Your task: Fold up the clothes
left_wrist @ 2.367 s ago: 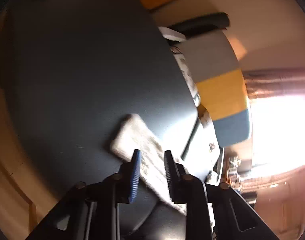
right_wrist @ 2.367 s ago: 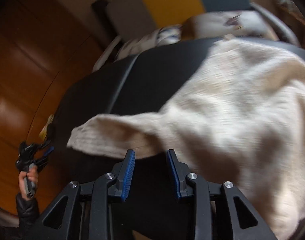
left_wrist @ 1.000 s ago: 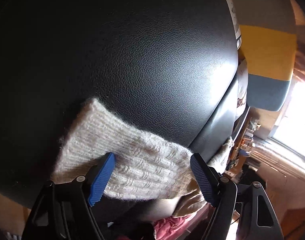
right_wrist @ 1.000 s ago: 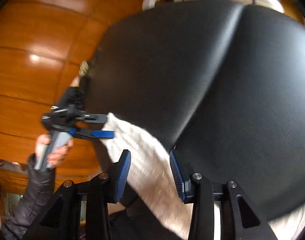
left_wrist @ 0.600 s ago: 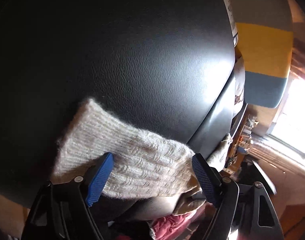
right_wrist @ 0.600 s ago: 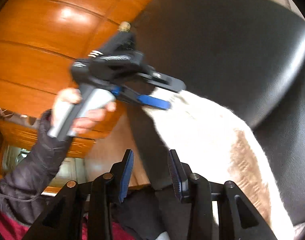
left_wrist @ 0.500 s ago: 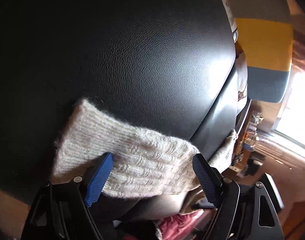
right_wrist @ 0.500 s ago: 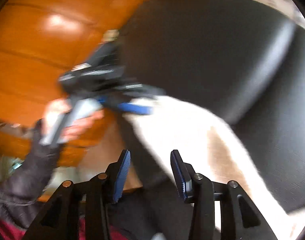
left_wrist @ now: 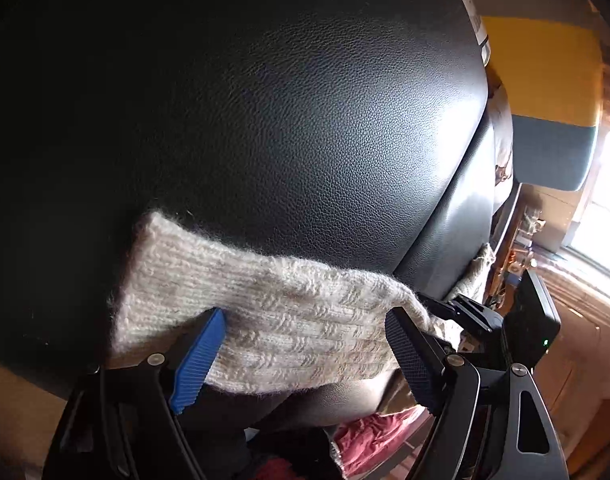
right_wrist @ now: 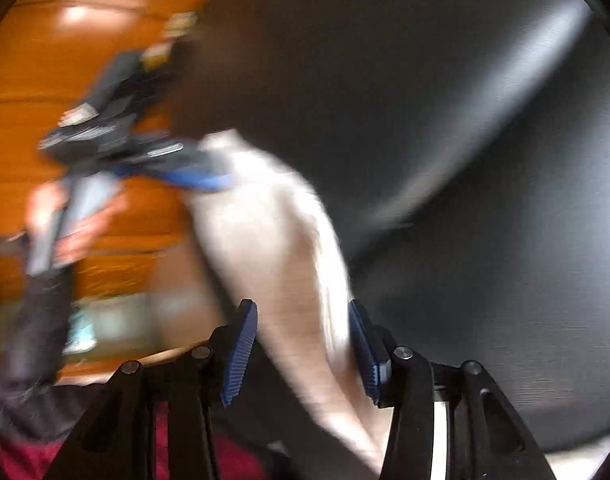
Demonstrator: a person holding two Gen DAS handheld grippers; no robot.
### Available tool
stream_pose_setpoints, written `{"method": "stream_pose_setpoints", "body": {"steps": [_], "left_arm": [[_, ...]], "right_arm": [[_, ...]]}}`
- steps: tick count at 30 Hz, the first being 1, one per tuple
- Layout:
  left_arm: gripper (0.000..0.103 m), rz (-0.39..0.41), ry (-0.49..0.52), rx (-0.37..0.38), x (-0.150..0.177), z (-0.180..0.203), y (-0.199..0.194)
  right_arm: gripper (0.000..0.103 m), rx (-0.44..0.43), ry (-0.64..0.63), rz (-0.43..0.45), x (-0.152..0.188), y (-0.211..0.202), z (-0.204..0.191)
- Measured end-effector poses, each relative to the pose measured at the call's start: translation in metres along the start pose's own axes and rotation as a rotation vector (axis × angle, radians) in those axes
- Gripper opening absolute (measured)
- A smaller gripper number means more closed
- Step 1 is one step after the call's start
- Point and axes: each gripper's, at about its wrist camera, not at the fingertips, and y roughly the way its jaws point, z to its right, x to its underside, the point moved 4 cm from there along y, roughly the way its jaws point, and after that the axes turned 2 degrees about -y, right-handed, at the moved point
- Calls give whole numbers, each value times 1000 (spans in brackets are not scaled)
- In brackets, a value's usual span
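One cream knit garment (left_wrist: 289, 320), two grippers (left_wrist: 305, 354).

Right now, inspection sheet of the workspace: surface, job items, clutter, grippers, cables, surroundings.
Surface: black leather cushion, grainy, a seam on its right.
Job's things: cream knit sleeve lies flat over the cushion's near edge; the rest of the garment is out of view.
Clutter: red fabric below the cushion edge.
Grippers: left gripper wide open, sleeve between the jaws, pads not pressing. Right gripper jaws opening, sleeve between them; blur hides any contact.
Cables: nothing seen.
Surroundings: yellow and grey cushion beyond the seat, bright window, orange wood panelling; a hand in a dark sleeve holds the left gripper.
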Motion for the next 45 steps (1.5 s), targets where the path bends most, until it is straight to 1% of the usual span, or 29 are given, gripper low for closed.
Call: {"method": "stream_pose_setpoints", "body": {"steps": [1, 2, 4, 5, 8, 10, 12, 13, 15, 17, 18, 19, 20, 21, 22, 23, 25, 27, 29, 31, 32, 35, 36, 37, 41, 43, 44, 45], "left_arm": [[84, 6, 7, -6, 2, 1, 0], [86, 13, 13, -13, 5, 2, 0], [88, 26, 27, -26, 9, 5, 0], [90, 25, 28, -20, 13, 5, 1], [91, 24, 53, -3, 32, 5, 9], [91, 43, 84, -15, 45, 7, 15], [91, 77, 109, -37, 59, 4, 16], [91, 94, 126, -52, 65, 2, 16], [91, 126, 152, -73, 76, -4, 15], [89, 158, 155, -77, 83, -11, 15], [87, 177, 141, -79, 85, -15, 13], [77, 199, 116, -80, 86, -20, 11], [61, 214, 99, -78, 86, -25, 9], [50, 225, 85, -74, 86, -30, 7], [31, 237, 71, -71, 86, -35, 5], [22, 248, 58, -67, 86, -40, 4], [19, 266, 36, -52, 85, -50, 1], [17, 282, 31, -28, 85, -54, -1], [12, 315, 49, -13, 90, -51, 0], [9, 356, 80, 17, 97, -46, -1], [8, 374, 89, 31, 99, -45, -3], [8, 456, 146, 68, 104, -38, -13], [8, 487, 169, 80, 106, -34, -19], [8, 518, 192, 97, 107, -29, -25], [7, 633, 255, 201, 108, -12, -53], [7, 704, 307, 264, 109, 1, -74], [7, 737, 334, 292, 110, 7, -85], [7, 765, 363, 313, 111, 13, -96]], "right_arm": [[48, -35, -37, 1, 7, 4, -15], [48, -46, -73, 1, 15, 8, -29], [48, -29, -127, 0, 35, 19, -52], [48, 1, -146, 5, 46, 26, -60], [48, 113, -186, 26, 78, 51, -74], [48, 191, -182, 29, 100, 73, -75], [48, 233, -167, 27, 120, 91, -73], [48, 230, -158, 48, 128, 96, -73], [48, 183, -115, 107, 140, 97, -73], [48, 178, -78, 170, 150, 92, -71], [48, 176, -63, 200, 155, 87, -70], [48, 171, -50, 229, 160, 81, -69], [48, 165, -36, 258, 166, 74, -68], [48, 159, -23, 287, 171, 68, -67], [48, 158, -9, 313, 177, 61, -65], [48, 161, 5, 336, 182, 54, -62], [48, 179, 37, 386, 186, 31, -51], [48, 203, 79, 435, 191, 15, -42], [48, 220, 127, 484, 195, 9, -39], [48, 232, 181, 540, 193, 16, -46], [48, 237, 213, 569, 195, 14, -38], [48, 216, 317, 671, 209, -1, -18], [48, 191, 359, 712, 214, -8, -10], [48, 150, 404, 754, 218, -14, -3], [48, -83, 600, 954, 246, -44, 31], [48, -155, 685, 1043, 258, -56, 47], [48, -156, 719, 1066, 261, -60, 52], [49, -138, 746, 1079, 263, -62, 56]]}}
